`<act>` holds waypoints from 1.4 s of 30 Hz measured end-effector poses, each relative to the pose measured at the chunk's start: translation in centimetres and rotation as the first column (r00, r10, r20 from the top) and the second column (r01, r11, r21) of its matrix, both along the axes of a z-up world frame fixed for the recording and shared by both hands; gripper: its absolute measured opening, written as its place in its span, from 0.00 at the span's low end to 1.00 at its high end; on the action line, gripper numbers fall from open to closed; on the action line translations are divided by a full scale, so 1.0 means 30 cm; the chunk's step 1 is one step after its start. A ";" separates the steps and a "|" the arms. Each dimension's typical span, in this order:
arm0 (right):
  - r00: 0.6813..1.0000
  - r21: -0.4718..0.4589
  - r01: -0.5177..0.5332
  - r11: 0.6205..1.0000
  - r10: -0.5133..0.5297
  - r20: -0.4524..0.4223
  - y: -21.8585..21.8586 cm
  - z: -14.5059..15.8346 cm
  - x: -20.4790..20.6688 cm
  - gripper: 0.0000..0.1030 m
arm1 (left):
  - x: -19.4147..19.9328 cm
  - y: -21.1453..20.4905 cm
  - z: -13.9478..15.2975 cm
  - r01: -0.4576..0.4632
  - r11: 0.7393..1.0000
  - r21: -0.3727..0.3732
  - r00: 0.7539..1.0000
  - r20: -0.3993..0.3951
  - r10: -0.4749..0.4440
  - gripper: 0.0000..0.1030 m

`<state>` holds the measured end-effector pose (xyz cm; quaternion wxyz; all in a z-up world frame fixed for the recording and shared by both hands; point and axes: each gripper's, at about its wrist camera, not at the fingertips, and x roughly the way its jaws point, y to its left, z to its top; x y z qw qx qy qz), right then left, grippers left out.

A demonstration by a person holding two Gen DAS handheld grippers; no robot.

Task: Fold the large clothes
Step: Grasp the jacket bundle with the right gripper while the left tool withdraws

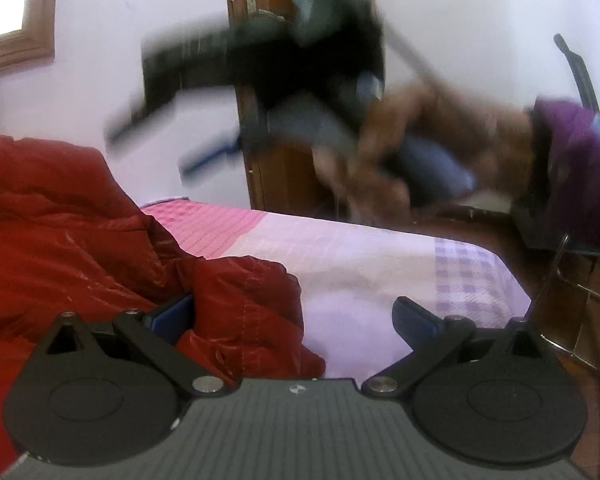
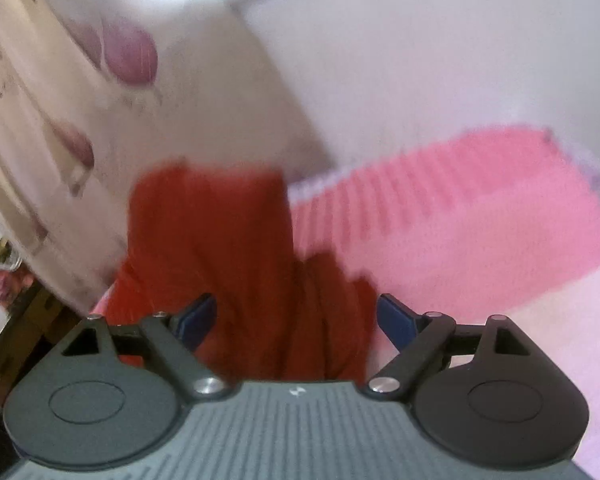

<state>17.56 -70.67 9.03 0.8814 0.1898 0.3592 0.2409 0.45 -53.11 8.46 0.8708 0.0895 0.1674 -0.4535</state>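
The red puffer jacket is lying bunched up on the bed, piled toward the left side of the left wrist view, all shiny creases and quilted stitching. A fold of it spills out between the fingers of the left tongs. Those tongs are spread wide: the left blue pad is half buried in the fabric and the right pad sits out over bare sheet, so nothing is pinched there, the cloth is just lying in the gap.

The bedsheet goes from pink check at the far end to pale pink and then a lilac check near the corner. Past the bed there's a brown wooden door and a white wall with a wood-framed window up in the left corner.

The right tongs show up in the left view as a heavily smeared dark shape in mid-air above the bed, with a hand on the handle and a purple sleeve behind it. Over in the right wrist view, they are wide open too, with the jacket lying in front of and between the blue pads. That frame is pretty blurred, so I can't really say whether the pads brush the fabric, but they aren't clamping it. A patterned curtain hangs off to the left there.
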 end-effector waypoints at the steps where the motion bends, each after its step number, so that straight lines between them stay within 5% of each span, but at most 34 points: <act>1: 0.998 -0.003 0.013 1.000 -0.013 0.061 -0.005 0.055 -0.016 0.85 | -0.006 -0.005 -0.001 -0.002 1.000 0.007 1.000 0.004 0.002 0.99; 5: 0.947 -0.084 -0.105 0.991 0.125 0.297 0.126 0.212 -0.087 0.83 | -0.031 -0.006 -0.020 -0.015 0.999 0.034 1.000 0.024 0.014 0.99; 6: 0.923 -0.152 -0.127 0.980 0.173 0.344 0.187 0.231 -0.102 0.68 | -0.030 -0.007 -0.020 -0.016 0.999 0.033 1.000 0.022 0.015 0.99; 7: 0.896 -0.227 -0.147 0.963 0.227 0.381 0.252 0.243 -0.111 0.43 | -0.030 -0.007 -0.021 -0.017 0.999 0.033 1.000 0.021 0.016 0.99; 8: 0.879 -0.287 -0.168 0.943 0.275 0.389 0.307 0.243 -0.104 0.34 | -0.031 -0.006 -0.023 -0.016 0.999 0.035 1.000 0.022 0.016 0.99; 15: 0.839 -0.603 -0.280 0.747 0.496 0.224 0.488 0.076 0.034 0.19 | -0.045 0.011 -0.041 0.003 0.999 0.033 0.999 0.039 -0.005 0.99; 20: 0.851 -0.646 -0.301 0.702 0.504 0.150 0.440 -0.005 0.072 0.19 | -0.058 0.006 -0.052 0.012 1.000 0.021 0.999 0.037 -0.013 0.99; 36: 0.920 -0.398 -0.194 0.897 0.307 0.243 0.239 -0.182 0.018 0.18 | -0.024 0.055 -0.064 0.103 0.994 0.037 0.990 -0.096 -0.099 0.99; 42: 0.955 -0.393 -0.130 0.910 0.222 0.198 0.325 -0.172 -0.063 0.18 | -0.072 0.207 -0.056 0.086 0.996 0.009 0.987 -0.138 -0.084 0.97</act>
